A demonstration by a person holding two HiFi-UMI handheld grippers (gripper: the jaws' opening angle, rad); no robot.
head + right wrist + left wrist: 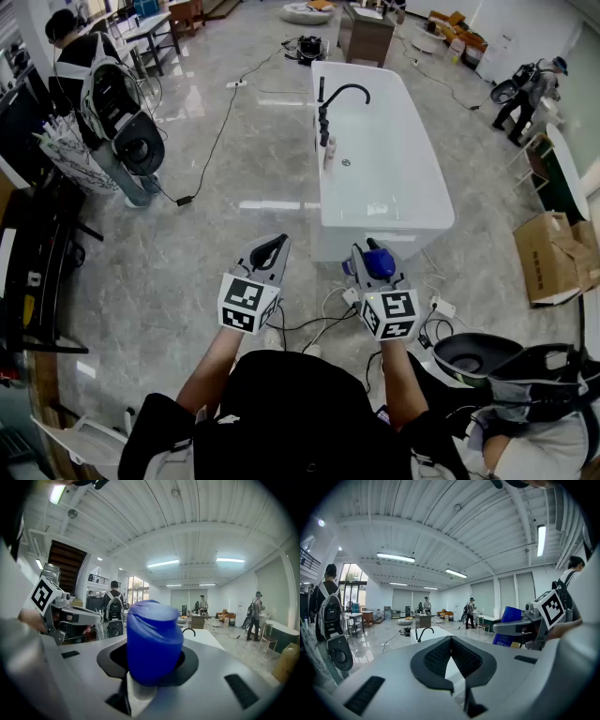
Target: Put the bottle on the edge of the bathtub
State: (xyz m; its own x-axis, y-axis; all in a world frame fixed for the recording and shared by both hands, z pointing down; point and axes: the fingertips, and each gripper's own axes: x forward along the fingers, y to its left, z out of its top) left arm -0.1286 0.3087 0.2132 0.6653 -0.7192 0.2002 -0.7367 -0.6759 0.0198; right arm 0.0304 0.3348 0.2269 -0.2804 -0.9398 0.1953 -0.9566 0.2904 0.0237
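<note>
Right gripper (371, 251): jaws clamped on a blue plastic bottle (154, 639), pads pressing its sides, cap end standing up out of the padded hollow. Bottle upright between the jaws in the right gripper view.

Left gripper (273, 247): fingertips drawn together at the front, only the dark padded hollow behind them, nothing held.

Landmark: white freestanding rectangular bathtub (417, 223) on a grey polished stone floor (202, 253).

Bottle not on the bathtub. Held in the air just short of the bathtub's near end, overlapping the near end wall in the head view, no contact with the rim to be seen. Left gripper level with the right one, just off the bathtub's near left corner, apart from it.

Black curved faucet (339, 99) mounted on the bathtub's left long edge, towards the far end.

Brown cardboard box (548, 258) on the floor to the right of the bathtub's near end, well apart. Standing person with a backpack (98, 80) well to the left of the bathtub. Second person, bent forward (530, 86), well to the right of the bathtub's far end. Black cable (217, 141) trailing over the floor left of the bathtub.
</note>
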